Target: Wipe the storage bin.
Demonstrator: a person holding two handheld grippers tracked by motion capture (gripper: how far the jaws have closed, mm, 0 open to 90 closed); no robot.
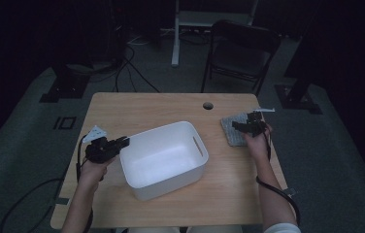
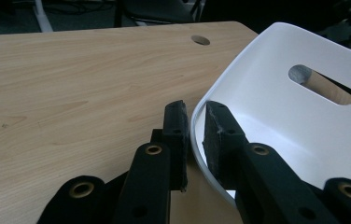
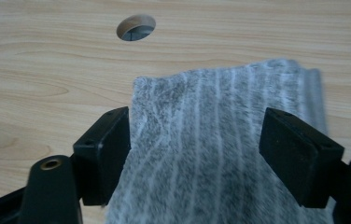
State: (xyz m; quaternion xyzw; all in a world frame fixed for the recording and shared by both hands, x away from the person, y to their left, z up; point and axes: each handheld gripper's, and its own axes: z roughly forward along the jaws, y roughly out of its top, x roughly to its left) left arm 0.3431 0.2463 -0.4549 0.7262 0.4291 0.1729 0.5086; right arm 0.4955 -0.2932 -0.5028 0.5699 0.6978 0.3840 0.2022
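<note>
While spread, fingers (image 3: 299,156) straddle grey towel (image 3: 220,154), flat

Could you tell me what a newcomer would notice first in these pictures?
The white bin in the middle of the wooden table stands out, its left rim pinched by the left gripper. To its right lies a grey striped cloth, with the right gripper poised over it, fingers spread wide.

Wooden table (image 1: 122,109): white bin (image 1: 163,160), grey towel (image 1: 234,130)
</note>
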